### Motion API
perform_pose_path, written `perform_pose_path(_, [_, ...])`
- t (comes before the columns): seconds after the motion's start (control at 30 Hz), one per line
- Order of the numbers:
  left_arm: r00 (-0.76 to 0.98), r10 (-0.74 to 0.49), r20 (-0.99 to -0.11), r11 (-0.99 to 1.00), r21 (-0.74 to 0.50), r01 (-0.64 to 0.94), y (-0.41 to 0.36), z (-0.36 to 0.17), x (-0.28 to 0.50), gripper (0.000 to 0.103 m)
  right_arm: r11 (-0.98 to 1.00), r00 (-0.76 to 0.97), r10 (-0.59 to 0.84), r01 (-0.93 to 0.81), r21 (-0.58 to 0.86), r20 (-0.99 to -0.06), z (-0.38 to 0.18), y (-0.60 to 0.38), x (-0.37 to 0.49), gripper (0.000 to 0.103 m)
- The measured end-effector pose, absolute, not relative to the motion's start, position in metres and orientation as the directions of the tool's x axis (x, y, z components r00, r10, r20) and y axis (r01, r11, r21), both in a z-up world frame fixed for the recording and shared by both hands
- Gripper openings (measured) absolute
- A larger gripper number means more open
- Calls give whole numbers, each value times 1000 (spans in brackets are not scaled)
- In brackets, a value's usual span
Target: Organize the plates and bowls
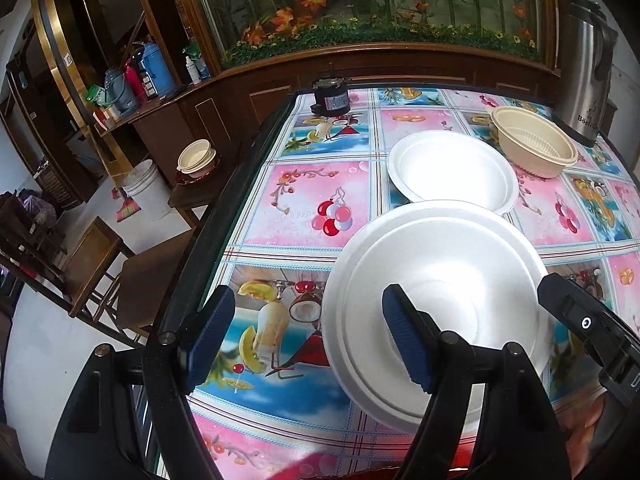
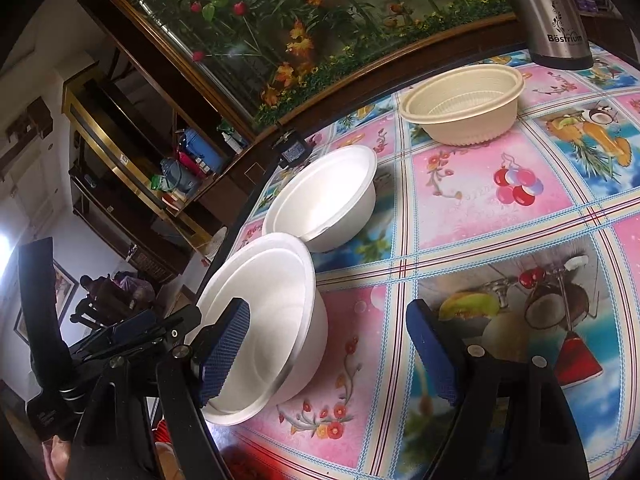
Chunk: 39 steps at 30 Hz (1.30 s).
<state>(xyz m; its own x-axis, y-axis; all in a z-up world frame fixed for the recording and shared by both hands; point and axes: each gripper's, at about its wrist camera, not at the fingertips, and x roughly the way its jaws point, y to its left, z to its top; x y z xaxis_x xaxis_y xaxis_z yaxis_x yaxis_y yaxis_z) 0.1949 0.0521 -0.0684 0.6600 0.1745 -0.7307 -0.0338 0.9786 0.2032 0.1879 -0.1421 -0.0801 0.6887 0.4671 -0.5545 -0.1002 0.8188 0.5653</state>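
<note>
Your left claw (image 1: 308, 340) stands open over the near white bowl (image 1: 436, 312): its right pad is above the bowl's hollow, its left pad is over the counter (image 1: 304, 200) outside the rim, so the rim's left side lies between them. Whether a pad touches the bowl you cannot tell. Your right claw (image 2: 328, 352) is open too and holds nothing — its left pad sits over the same bowl (image 2: 272, 320), its right pad over bare cloth.

Just behind the near bowl is a second white bowl (image 1: 452, 170), rims close together or overlapping in the left view. Farther back and to the right stands a beige bowl (image 1: 534, 140), apart from the white ones, with a steel flask (image 1: 588, 72) right behind it. A small black motor (image 1: 331, 96) sits at the counter's far edge.

Only the left view shows more bowls stacked on a stool (image 1: 198, 156) beside the counter, next to a white bucket (image 1: 146, 194). The right view shows the white bowls' outer walls and the left claw's frame.
</note>
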Motion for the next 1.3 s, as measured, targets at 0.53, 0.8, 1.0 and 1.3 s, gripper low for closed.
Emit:
perform_pose_path(0.53, [633,188,-751,976,215,-34,50,-76,197,77,818,681,471,-100,567,-560,-81,-143,189,75])
perform_pose_path(0.8, [573,203,-794,975,215,-49,51,-89,208,77,830,661,466,-95,550,-588,-84,-141,192,60])
perform_pose_path(1.0, [542,208,-814,976,210,-59,51,-96,214,77,836,644,463,-88,542,-609,-88,-139,193,57])
perform_pose_path(1.3, [492,211,-845,976,211,-58,49,-107,220,77,844,634,461,-96,528,-621,-88,-135,193,47])
